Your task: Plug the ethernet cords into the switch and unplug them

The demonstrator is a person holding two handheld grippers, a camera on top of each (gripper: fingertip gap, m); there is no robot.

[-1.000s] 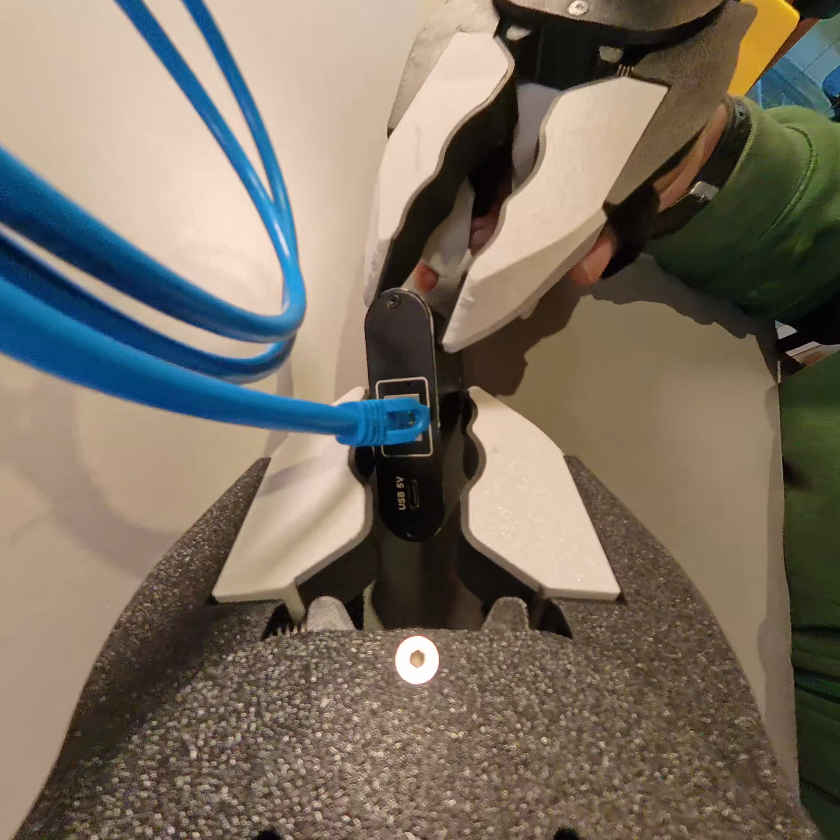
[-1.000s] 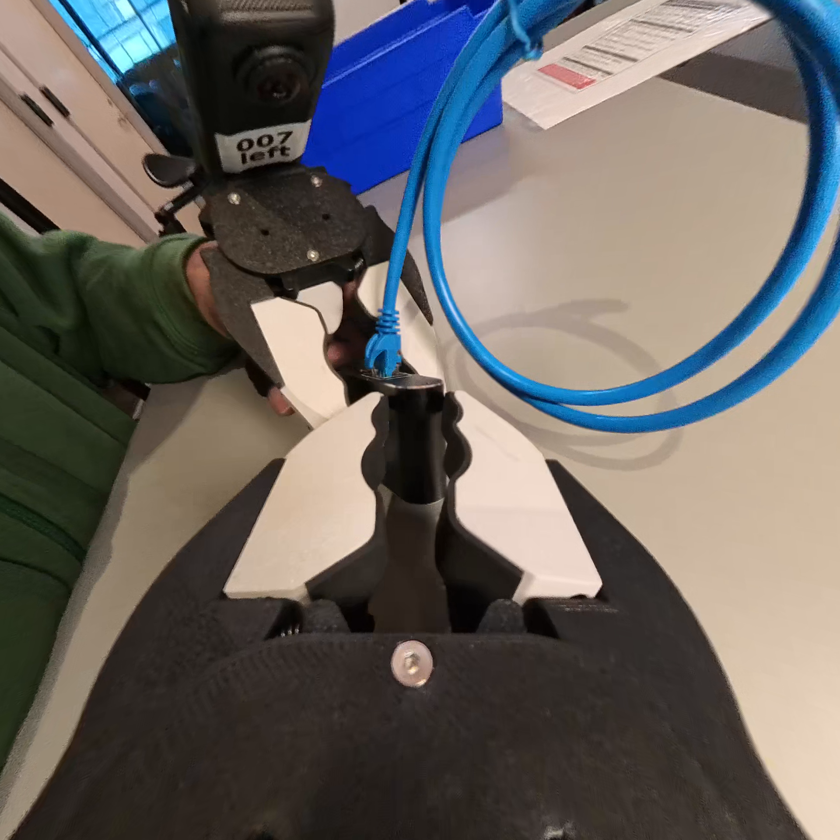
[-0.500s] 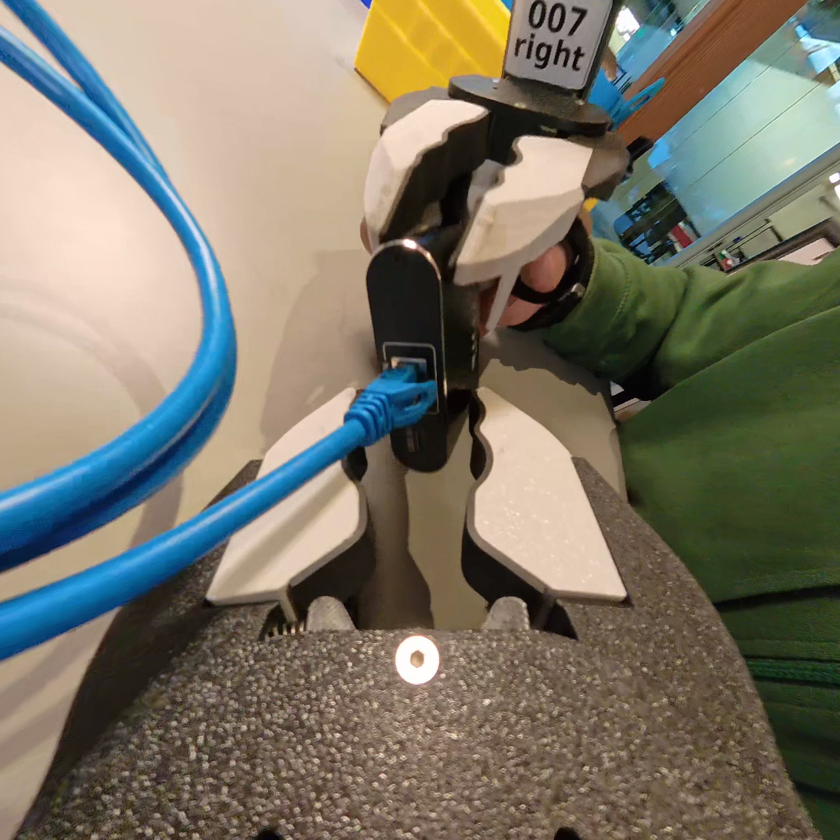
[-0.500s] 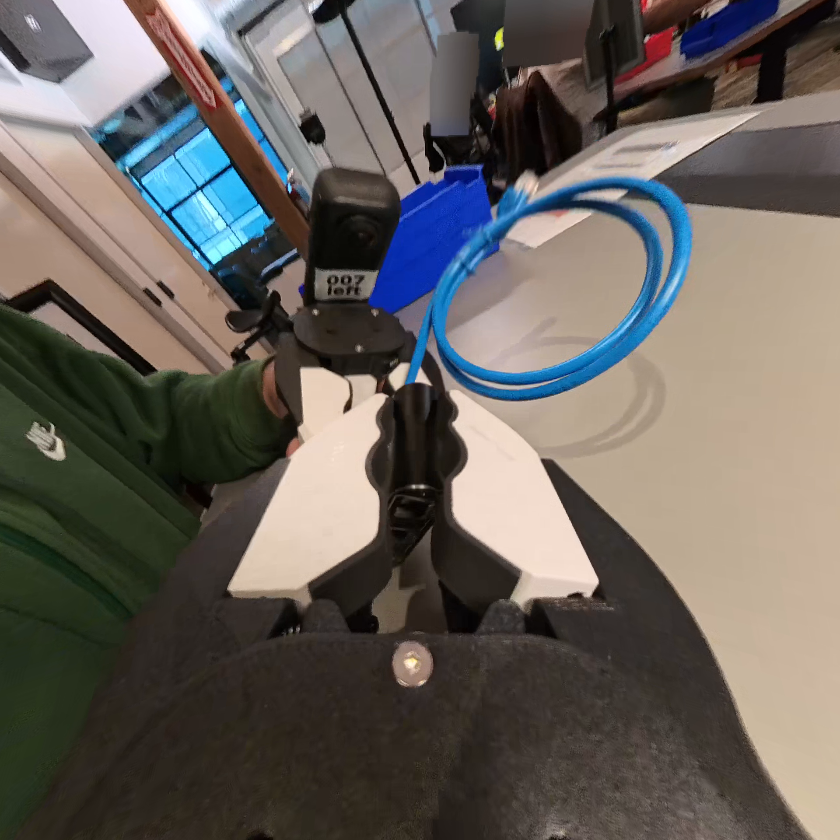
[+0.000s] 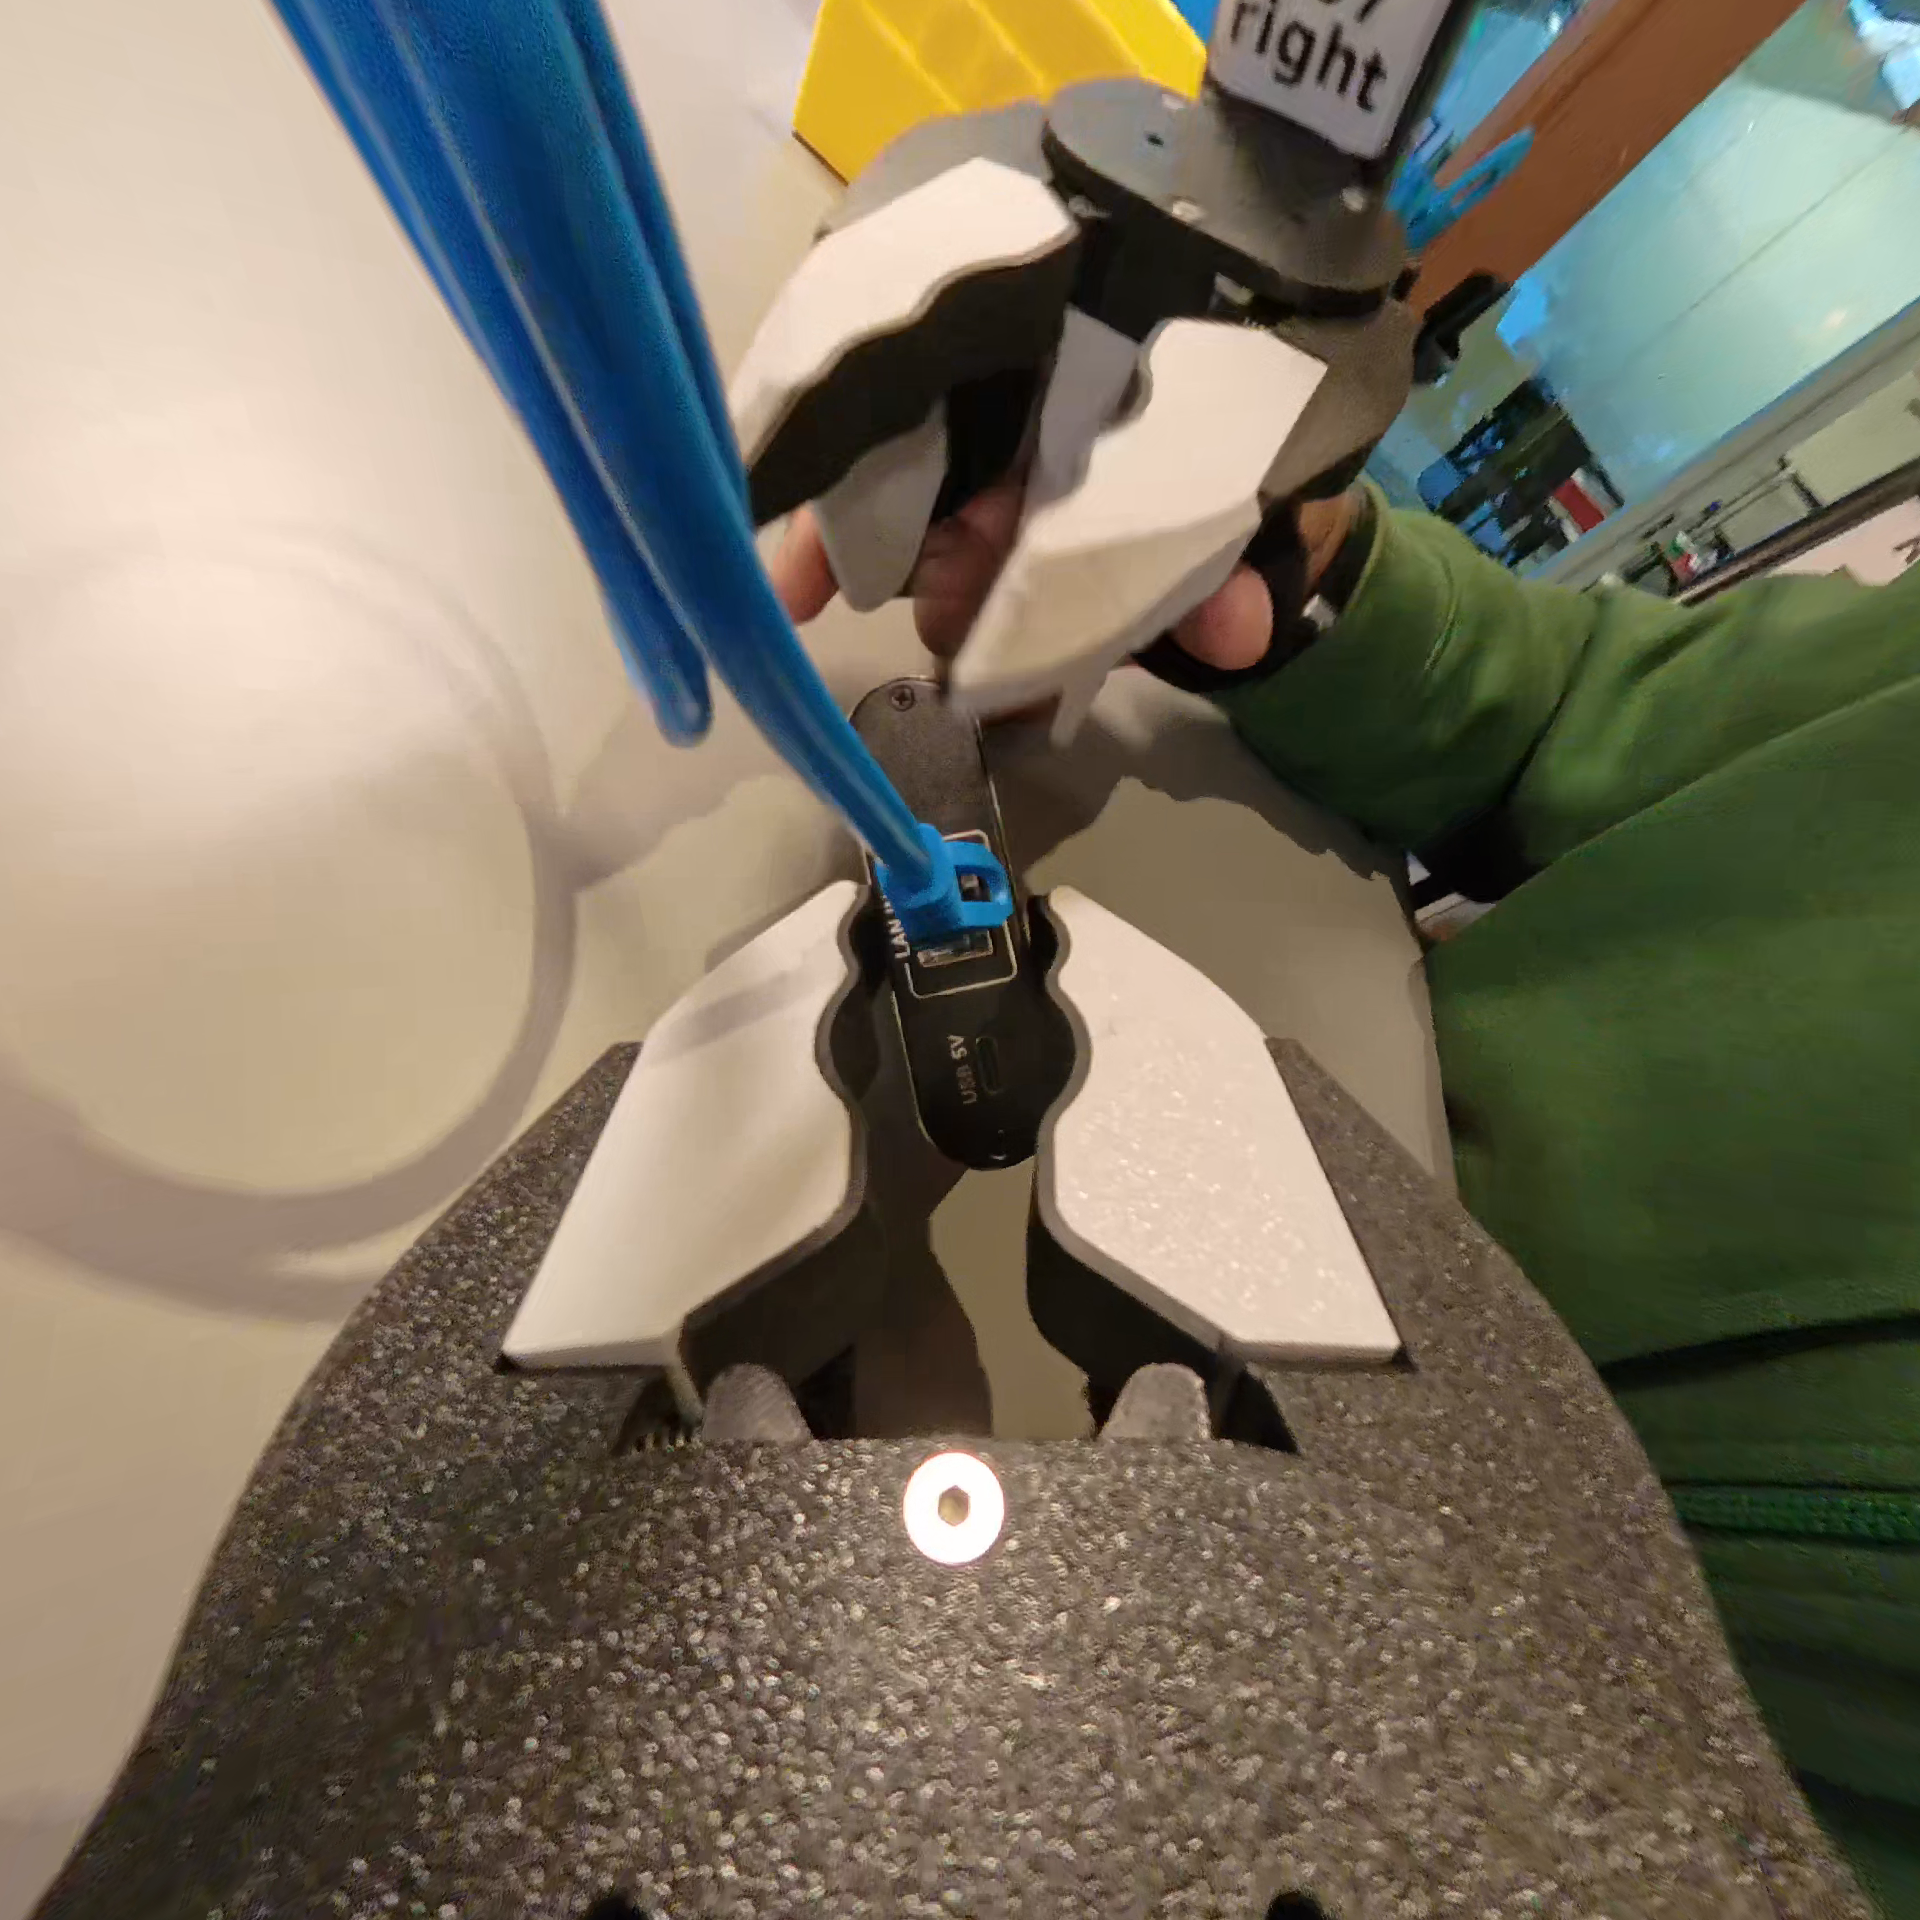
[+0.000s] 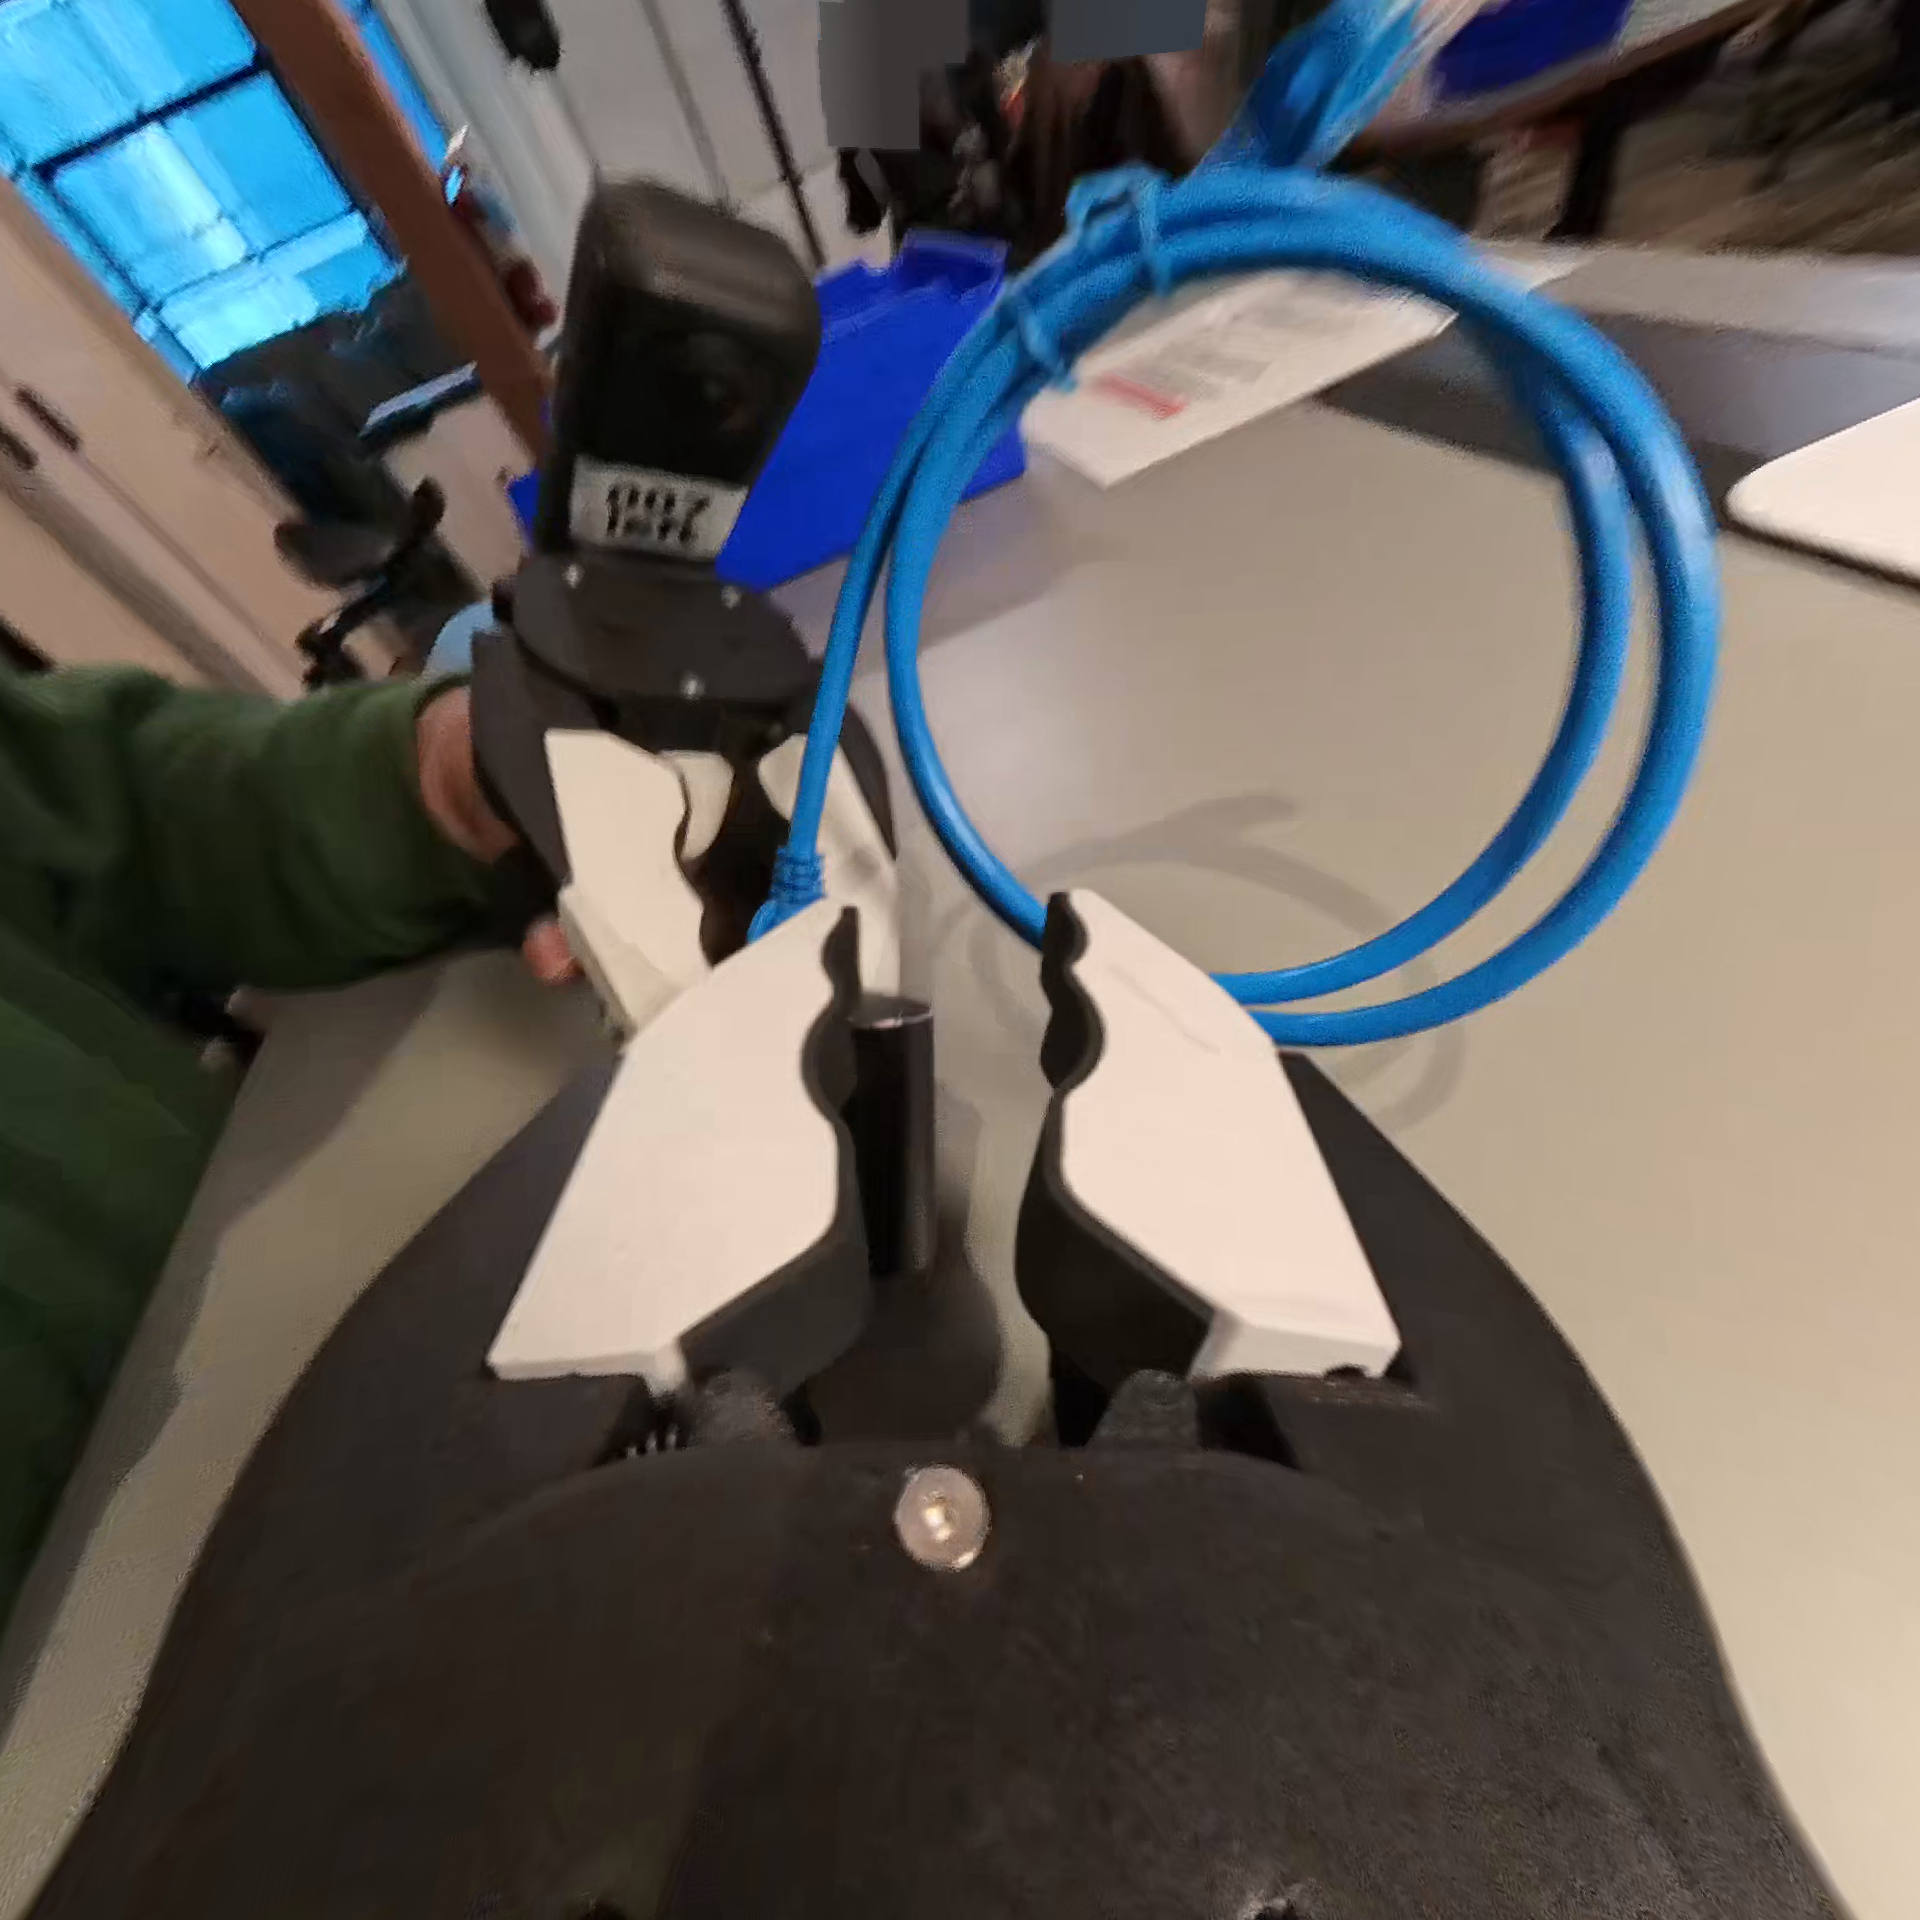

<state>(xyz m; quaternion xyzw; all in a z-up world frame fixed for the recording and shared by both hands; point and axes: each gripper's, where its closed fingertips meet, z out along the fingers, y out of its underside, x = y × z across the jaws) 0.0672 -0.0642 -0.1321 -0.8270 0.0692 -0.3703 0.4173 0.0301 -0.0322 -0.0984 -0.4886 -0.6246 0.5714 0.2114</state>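
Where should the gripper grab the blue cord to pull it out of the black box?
Probably the stubby blue plug, right where it enters the switch, not the floppy cord loops, which would just bend. The left gripper flanks the switch's edges, so the open right gripper should come at the port face, pinching the plug's sides.
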